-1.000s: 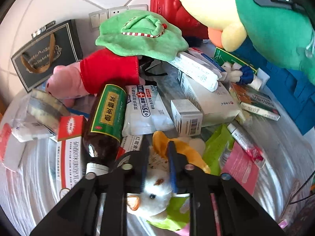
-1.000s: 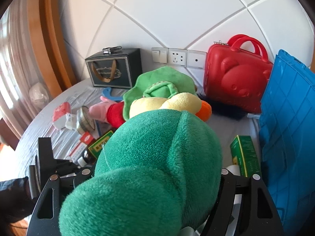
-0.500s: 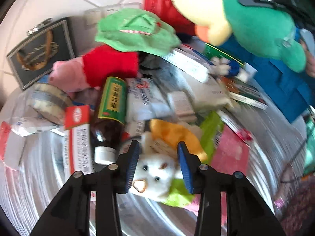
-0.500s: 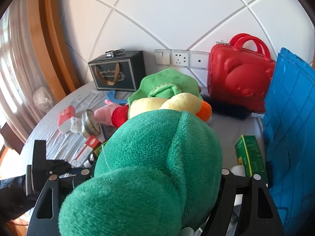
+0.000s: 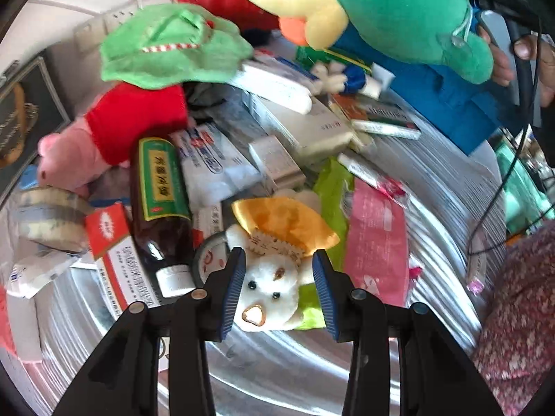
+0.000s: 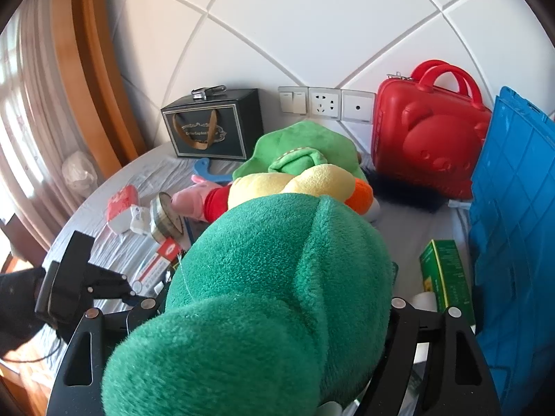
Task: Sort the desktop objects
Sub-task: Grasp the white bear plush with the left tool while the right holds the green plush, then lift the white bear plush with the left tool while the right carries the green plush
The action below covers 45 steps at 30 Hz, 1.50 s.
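The left gripper [image 5: 279, 286] had just opened around the small white plush [image 5: 269, 291], pads apart from it. The right gripper [image 6: 274, 315] clamped the green plush [image 6: 270, 294], which hid its fingertips.

left gripper [image 5: 279, 289] jaws apart around white plush toy [image 5: 269, 291].

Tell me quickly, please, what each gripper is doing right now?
Left gripper: open, jaws astride the small white plush animal, pads not pressing it.
Right gripper: shut on the big dark-green plush toy.
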Each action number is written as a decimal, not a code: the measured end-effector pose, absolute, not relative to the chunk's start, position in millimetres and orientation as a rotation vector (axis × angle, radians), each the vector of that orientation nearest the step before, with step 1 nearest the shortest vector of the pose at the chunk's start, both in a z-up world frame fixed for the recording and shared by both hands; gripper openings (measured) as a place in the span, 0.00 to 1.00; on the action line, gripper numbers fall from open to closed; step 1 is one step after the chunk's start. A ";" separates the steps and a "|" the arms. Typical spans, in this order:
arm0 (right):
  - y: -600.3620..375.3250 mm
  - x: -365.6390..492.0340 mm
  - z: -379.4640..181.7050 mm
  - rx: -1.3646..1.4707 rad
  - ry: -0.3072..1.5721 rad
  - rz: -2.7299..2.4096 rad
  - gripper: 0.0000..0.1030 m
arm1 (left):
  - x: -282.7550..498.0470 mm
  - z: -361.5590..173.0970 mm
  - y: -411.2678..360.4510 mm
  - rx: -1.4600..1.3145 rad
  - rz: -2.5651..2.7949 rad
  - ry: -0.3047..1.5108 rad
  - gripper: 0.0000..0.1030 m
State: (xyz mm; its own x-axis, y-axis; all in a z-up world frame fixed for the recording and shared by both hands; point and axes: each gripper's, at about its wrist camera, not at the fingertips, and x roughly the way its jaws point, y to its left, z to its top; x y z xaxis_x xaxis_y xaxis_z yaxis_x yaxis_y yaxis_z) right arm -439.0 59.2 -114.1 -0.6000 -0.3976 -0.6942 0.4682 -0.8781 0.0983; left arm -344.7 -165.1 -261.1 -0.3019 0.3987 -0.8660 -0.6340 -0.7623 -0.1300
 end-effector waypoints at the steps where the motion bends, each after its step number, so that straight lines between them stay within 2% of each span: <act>1: 58.2 -439.0 -114.2 1.029 0.130 -2.439 0.77 | -345.8 -261.9 -164.7 -1.308 2.071 0.331 0.38; 4: 56.6 -438.5 -113.9 1.028 0.134 -2.434 0.77 | -348.8 -263.9 -164.9 -1.333 2.029 0.395 0.38; 6: 56.8 -438.7 -114.1 1.029 0.127 -2.431 0.77 | -351.9 -268.9 -162.8 -1.360 2.029 0.474 0.50; 9: 55.3 -438.4 -115.0 1.032 0.125 -2.422 0.77 | -353.2 -281.5 -157.0 -1.385 1.989 0.551 0.54; 15: 56.3 -439.6 -114.6 1.032 0.121 -2.427 0.77 | -352.5 -291.5 -152.2 -1.370 2.008 0.555 0.54; 20: 58.0 -438.7 -113.5 1.031 0.106 -2.425 0.77 | -344.7 -290.4 -147.1 -1.341 2.035 0.581 0.43; 24: 59.7 -433.9 -108.3 1.007 0.107 -2.449 0.77 | -334.6 -276.9 -146.4 -1.286 2.127 0.571 0.40; 35: 78.6 -374.2 -59.6 0.813 0.137 -2.578 0.77 | -293.5 -173.7 -145.7 -1.040 2.494 0.439 0.40; 45: 116.3 -274.6 -1.9 0.640 0.139 -2.763 0.76 | -259.7 -43.8 -67.6 -0.584 2.597 0.309 0.40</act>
